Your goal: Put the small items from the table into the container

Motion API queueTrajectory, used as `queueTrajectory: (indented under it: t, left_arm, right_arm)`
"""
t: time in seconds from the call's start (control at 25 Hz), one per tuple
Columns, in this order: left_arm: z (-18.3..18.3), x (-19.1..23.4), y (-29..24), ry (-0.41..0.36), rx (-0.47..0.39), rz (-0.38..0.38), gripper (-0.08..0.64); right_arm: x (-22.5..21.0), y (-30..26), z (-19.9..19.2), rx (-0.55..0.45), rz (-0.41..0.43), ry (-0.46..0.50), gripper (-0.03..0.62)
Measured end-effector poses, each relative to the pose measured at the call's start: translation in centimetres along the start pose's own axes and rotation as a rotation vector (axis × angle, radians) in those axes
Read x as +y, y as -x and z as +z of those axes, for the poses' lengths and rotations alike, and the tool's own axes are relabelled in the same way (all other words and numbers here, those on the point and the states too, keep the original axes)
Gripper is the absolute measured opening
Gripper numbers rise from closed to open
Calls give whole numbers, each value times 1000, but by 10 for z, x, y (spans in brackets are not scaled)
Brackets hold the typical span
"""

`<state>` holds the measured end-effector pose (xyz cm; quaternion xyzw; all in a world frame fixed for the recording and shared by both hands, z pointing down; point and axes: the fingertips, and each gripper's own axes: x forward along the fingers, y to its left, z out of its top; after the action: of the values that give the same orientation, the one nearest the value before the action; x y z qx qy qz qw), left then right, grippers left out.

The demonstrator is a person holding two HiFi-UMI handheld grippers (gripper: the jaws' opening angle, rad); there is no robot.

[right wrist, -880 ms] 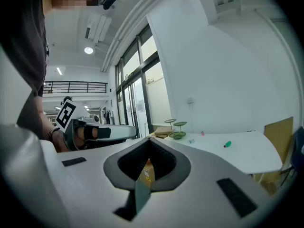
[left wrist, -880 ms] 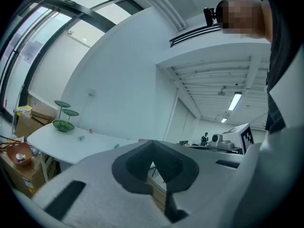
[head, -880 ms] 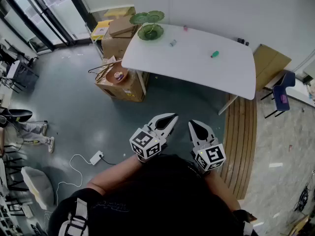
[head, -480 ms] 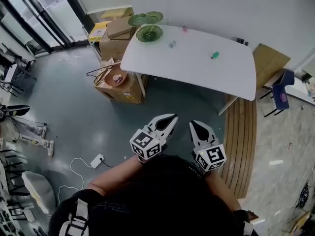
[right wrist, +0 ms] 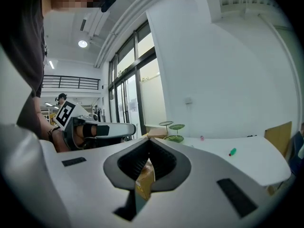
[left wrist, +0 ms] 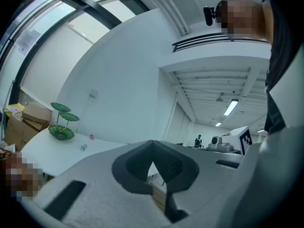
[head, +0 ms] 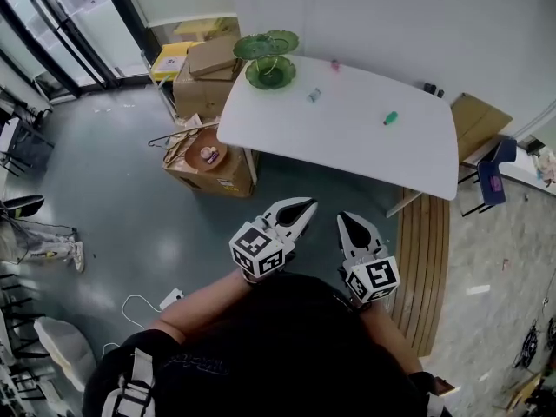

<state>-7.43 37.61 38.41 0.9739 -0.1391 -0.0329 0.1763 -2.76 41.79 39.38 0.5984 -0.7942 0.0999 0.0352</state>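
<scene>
— While we are standing well back from the desk (head: pixel 365 137), we are holding the left gripper (head: pixel 301 207) and the right gripper (head: pixel 346 219) side by side in front of us, both pointing toward it.
— Are we carrying anything in them?
— No. In the left gripper view the jaws are meeting at their tips, with only the room showing through the small gap behind them. In the right gripper view the jaws are pressing together the same way, and nothing is sitting between them either.
— Where are the little things lying?
— Three are resting on the white desk top. The green item (head: pixel 391 118) is lying toward the right side, the grey item (head: pixel 314 95) is sitting nearer the left end, and the pink item (head: pixel 334 64) is sitting close to the far edge by the wall.
— And the green tiered dish (head: pixel 269 59)?
— It is standing upright on the far left corner of the desk, apart from all three items, with the grey one lying nearest to it.
— What is surrounding the desk?
— Cardboard boxes (head: pixel 207 81) are sitting on the floor just beside its left end, a wooden strip of flooring (head: pixel 426 250) is running along our right, and a blue chair (head: pixel 497 165) is standing past the desk's right end.
</scene>
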Motion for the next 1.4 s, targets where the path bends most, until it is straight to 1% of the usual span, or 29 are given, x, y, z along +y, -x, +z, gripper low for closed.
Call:
queueTrajectory:
  t: [0.12,0.4,0.56,0.76,0.92,1.04,1.28,1.4]
  left_arm:
    - [17,39,9,-5,-4,2,5]
    - [35,122,33,0,4,38,4]
    - [36,149,41,11,13,51,5]
    - [38,170,32,23,15,66,5]
    - [43,189,19,23,3,109,5]
    - [50,205,0,11,-16,151,5]
    - [68,226,-57,-2,-67,240,5]
    - [75,230,-95,-4,-80,265,5]
  right_arm:
    - [13,-44,7,1,17,-2,15]
    - [39,-130,11,10,62,-5,15]
    - [50,-163,11,23,94,-5,15]
    - [43,-190,12,38,122,-2,15]
    - [28,-212,15,47,170,4,15]
    - [10,-230,23,37,220,21,15]
    - [-51,-256,49,22,306,54,15]
    - [-90,-264,61,20,338,60,15]
